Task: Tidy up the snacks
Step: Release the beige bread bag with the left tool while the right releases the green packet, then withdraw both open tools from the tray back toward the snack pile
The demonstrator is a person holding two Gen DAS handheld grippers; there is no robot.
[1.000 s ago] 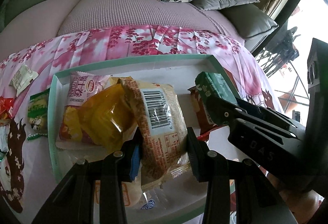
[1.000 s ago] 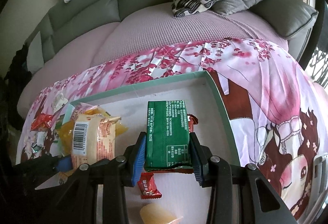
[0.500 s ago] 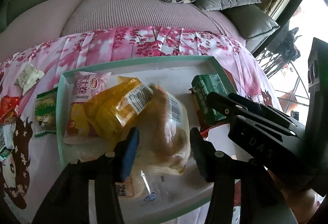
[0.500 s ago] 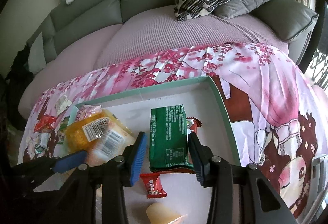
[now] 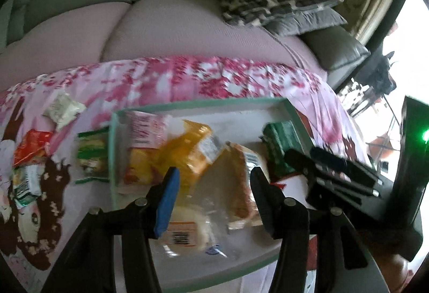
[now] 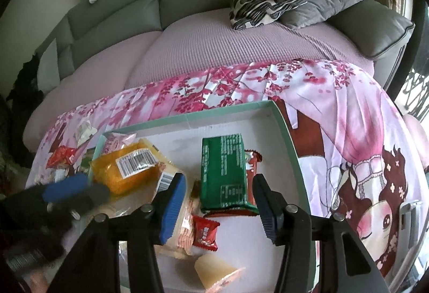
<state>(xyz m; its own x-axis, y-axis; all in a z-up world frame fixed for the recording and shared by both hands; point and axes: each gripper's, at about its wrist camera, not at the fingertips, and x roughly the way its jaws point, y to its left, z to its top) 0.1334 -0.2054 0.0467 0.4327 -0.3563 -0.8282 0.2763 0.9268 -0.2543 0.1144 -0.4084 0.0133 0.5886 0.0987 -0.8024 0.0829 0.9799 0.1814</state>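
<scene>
The left tool (image 5: 213, 187) and right tool (image 6: 218, 196) have both just been opening, jaws apart and gripping nothing. Below them, an orange packet (image 6: 126, 172) and a green packet (image 6: 224, 172) lie in the mint-rimmed tray (image 6: 289, 142) on a pink-clothed worktop (image 6: 335, 110).

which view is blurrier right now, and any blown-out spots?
Left wrist view: motion-smeared throughout, snack packets in the tray soft, window at right blown out white. Right wrist view: sharp, barcode on the orange packet legible, only the left gripper smeared.
</scene>
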